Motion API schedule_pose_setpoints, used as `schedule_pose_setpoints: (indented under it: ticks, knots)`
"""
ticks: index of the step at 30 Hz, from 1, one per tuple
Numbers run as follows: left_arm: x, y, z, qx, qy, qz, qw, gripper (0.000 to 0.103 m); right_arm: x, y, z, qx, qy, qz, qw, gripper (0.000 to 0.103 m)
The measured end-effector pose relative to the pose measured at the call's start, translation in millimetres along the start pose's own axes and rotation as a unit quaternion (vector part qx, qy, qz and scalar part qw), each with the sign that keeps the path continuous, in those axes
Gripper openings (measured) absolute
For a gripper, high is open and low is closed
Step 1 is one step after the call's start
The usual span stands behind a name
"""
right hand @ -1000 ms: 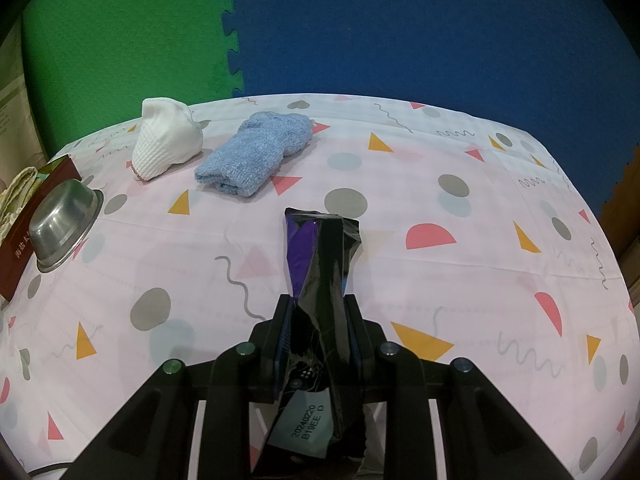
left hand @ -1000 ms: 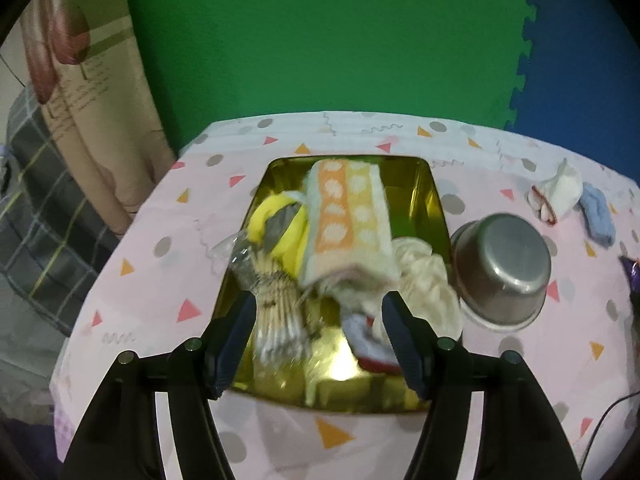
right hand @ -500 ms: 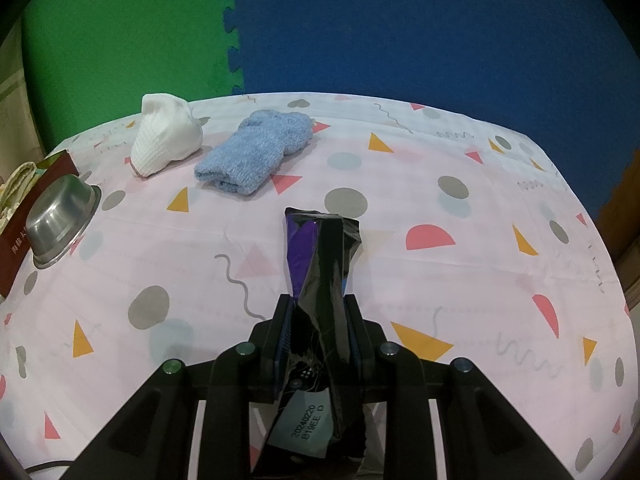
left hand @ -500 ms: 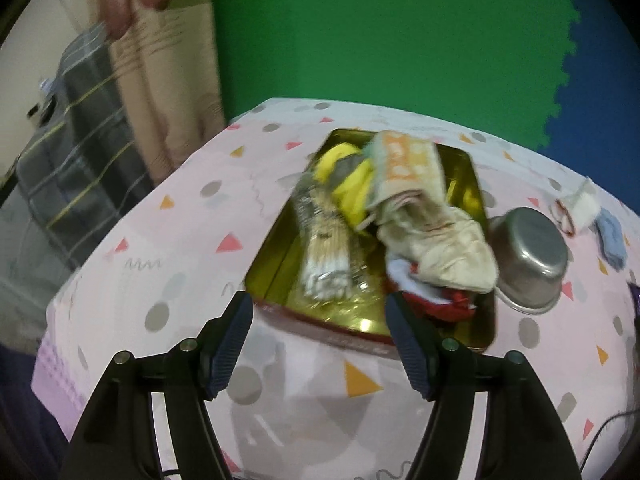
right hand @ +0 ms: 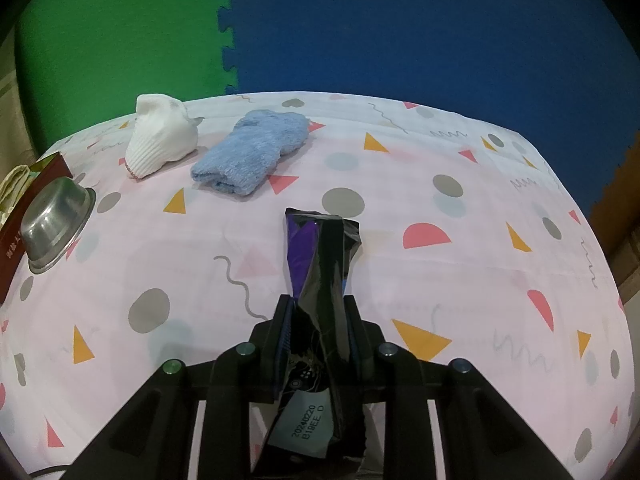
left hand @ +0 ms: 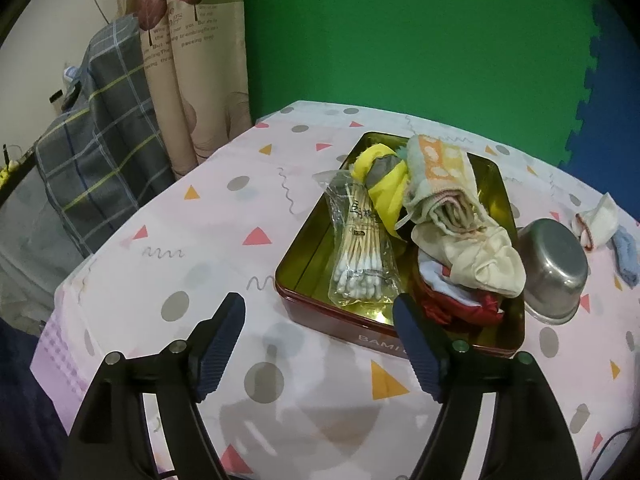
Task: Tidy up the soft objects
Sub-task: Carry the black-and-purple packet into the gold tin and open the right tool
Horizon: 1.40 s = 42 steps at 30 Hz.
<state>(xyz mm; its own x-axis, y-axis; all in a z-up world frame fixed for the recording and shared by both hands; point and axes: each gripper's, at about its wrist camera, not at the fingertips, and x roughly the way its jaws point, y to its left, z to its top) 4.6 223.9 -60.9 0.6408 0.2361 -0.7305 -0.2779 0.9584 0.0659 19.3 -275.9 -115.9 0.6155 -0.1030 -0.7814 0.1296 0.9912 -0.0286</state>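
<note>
The left gripper's fingers (left hand: 222,340) stand wide with nothing between them, having just spread further, and hang low in the frame over bare worktop (left hand: 208,216), apparently drawn back from the tin (left hand: 506,208) at centre right, which already holds rolled socks and cloths. The right gripper (right hand: 318,320) is pinched narrow on a black packet (right hand: 324,256), likely the next thing to stow. A white sock (right hand: 160,140) and blue sock (right hand: 252,152) wait at upper left.

Wall: green foam mat (left hand: 400,40) ahead, blue foam mat (right hand: 420,20) joined beside it.
Curtain: beige curtain (left hand: 192,60), far left.
Cloth: grey checked cloth (left hand: 100,140) beside the curtain.
Table: pink tablecloth (right hand: 400,160) with shapes.
</note>
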Motion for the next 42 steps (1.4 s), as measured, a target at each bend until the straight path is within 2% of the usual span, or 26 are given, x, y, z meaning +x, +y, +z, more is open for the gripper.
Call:
schedule_pose_setpoints:
  ticks: [10, 20, 31, 42]
  knots:
    - [0, -4, -1, 0.011, -0.001, 0.002, 0.9999, 0.078, -16, 18, 7, -0.013, -0.012, 0.009, 1.0, 0.024]
    - [2, 9, 0, -0.013, 0.003, 0.018, 0.9997, 0.08, -38, 60, 21, -0.036, -0.03, 0.049, 0.998, 0.024]
    - [6, 21, 2, -0.026, 0.008, 0.034, 0.999, 0.082, -67, 137, 30, -0.096, -0.043, 0.107, 0.989, 0.024]
    - [12, 38, 3, -0.055, 0.018, 0.045, 0.9973, 0.083, -87, 231, 45, -0.16, -0.046, 0.182, 0.969, 0.024]
